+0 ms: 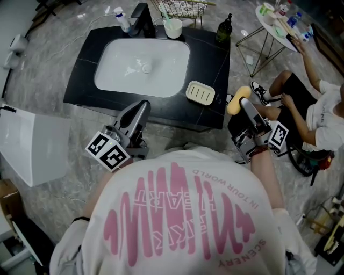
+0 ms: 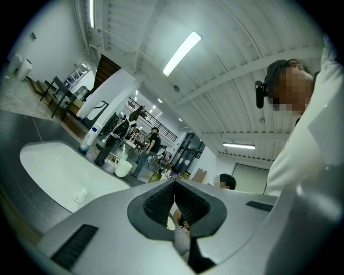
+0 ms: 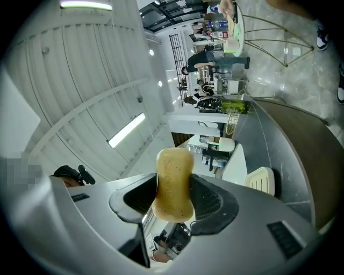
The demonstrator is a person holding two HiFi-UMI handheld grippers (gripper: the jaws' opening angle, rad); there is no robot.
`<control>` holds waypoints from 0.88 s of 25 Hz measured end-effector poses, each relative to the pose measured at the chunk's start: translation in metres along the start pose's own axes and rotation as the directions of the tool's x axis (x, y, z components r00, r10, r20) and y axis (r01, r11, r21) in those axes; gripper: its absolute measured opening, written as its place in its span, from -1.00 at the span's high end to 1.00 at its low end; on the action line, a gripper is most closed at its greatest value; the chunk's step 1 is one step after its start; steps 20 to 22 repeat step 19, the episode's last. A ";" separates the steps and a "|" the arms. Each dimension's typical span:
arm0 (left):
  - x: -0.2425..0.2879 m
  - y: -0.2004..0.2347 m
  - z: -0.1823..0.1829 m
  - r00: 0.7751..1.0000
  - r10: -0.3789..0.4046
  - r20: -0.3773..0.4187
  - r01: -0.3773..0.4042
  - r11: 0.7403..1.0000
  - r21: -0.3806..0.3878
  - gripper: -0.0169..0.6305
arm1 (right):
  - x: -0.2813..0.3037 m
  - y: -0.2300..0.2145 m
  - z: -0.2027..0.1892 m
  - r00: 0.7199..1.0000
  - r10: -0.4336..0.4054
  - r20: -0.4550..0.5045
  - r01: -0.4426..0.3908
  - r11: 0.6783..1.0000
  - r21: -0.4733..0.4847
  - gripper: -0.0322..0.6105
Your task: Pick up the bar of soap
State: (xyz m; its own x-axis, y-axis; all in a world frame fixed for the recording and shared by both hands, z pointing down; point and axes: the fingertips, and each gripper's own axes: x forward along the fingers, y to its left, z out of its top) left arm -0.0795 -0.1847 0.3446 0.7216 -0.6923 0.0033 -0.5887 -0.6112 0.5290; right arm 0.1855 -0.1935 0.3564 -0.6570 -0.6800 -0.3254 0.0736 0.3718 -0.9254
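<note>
The bar of soap [image 3: 173, 184] is yellow and oblong, and my right gripper [image 3: 174, 198] is shut on it, its black pads pressing both sides. In the head view the bar of soap [image 1: 238, 100] sticks out of the right gripper [image 1: 244, 107] just off the black counter's right front corner, beside the cream soap dish [image 1: 200, 93]. That soap dish [image 3: 262, 180] lies bare on the counter. My left gripper [image 1: 141, 109] hovers at the counter's front edge; its jaws [image 2: 173, 201] meet at the tips with nothing between them.
A white sink basin [image 1: 142, 66] sits in the black counter [image 1: 215, 113]. At the back stand a white cup [image 1: 173, 28], a dark bottle [image 1: 224, 29] and a wire rack [image 1: 183, 8]. A seated person [image 1: 306, 113] is to the right, near a small round table [image 1: 277, 24].
</note>
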 end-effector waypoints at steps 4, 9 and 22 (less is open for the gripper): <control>-0.001 0.000 -0.001 1.000 0.011 0.000 -0.011 1.000 -0.001 0.92 | -0.001 -0.005 0.001 1.000 -0.008 -0.003 0.008 1.000 0.007 0.29; -0.001 0.001 -0.005 1.000 0.021 -0.002 -0.021 1.000 -0.005 0.92 | -0.002 -0.011 0.001 1.000 -0.012 -0.013 0.012 1.000 0.015 0.29; 0.002 0.002 -0.005 0.999 0.035 0.006 -0.035 0.999 -0.008 0.92 | 0.001 -0.013 0.005 0.999 -0.011 -0.031 0.011 1.000 0.021 0.29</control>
